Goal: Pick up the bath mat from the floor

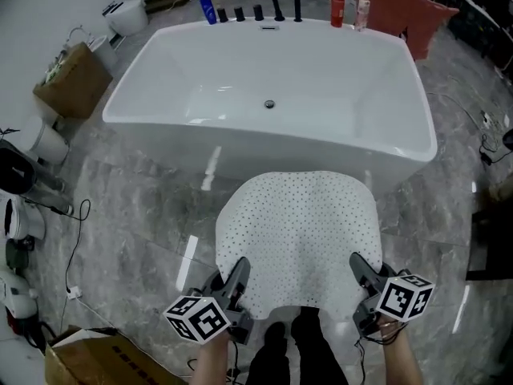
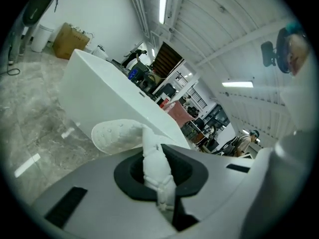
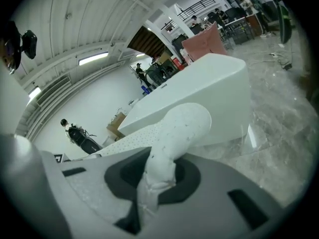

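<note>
Head view: white perforated rubber bath mat (image 1: pixel 300 231) hangs near the white bathtub (image 1: pixel 401 147), left gripper (image 1: pixel 239 269) and right gripper (image 1: pixel 358 265) each clamped on a near corner; thin bunched pinches may slip under the mat's weight.

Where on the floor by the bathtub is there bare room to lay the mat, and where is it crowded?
Bare floor lies left of the bath mat, between the bathtub and the cable, and right of the mat below the tub's corner. Crowded: the left edge, with paper bag, white devices, cardboard box.
</note>
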A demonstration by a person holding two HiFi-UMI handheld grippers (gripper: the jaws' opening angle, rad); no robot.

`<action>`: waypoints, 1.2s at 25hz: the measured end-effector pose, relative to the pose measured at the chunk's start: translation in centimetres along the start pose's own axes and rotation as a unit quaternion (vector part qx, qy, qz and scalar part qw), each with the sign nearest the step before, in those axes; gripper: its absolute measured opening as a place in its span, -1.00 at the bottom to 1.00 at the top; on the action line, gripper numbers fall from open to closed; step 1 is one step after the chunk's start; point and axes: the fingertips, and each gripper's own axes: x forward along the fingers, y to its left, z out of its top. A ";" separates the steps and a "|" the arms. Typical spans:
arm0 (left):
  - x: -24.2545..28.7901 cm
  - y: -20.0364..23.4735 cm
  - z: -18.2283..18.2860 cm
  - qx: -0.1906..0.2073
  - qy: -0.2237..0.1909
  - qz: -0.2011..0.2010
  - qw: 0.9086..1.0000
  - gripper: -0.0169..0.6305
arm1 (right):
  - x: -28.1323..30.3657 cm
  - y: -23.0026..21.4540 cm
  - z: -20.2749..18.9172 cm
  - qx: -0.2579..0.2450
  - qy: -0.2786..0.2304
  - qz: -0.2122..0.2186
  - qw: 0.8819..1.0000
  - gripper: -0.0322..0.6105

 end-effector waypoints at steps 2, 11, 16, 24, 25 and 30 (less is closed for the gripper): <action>-2.5 -1.4 1.9 -0.001 -0.011 0.008 1.000 -0.87 | -1.0 2.8 1.2 -0.003 0.002 0.013 1.000 -0.79; -13.3 -5.7 8.9 0.018 -0.078 0.041 0.996 -0.87 | -4.3 14.6 4.7 -0.051 0.009 0.067 0.996 -0.79; -19.4 -6.8 12.7 0.041 -0.126 0.047 0.990 -0.87 | -5.5 21.5 5.4 -0.090 -0.011 0.098 0.991 -0.79; -28.3 -6.8 15.8 0.064 -0.190 0.059 0.978 -0.87 | -6.8 29.3 4.6 -0.155 -0.035 0.125 0.979 -0.81; -29.3 -6.7 16.1 0.065 -0.197 0.063 0.976 -0.87 | -6.8 30.1 4.4 -0.164 -0.035 0.128 0.978 -0.81; -32.4 -7.3 16.5 0.068 -0.225 0.074 0.969 -0.87 | -7.4 32.5 4.0 -0.199 -0.031 0.134 0.970 -0.81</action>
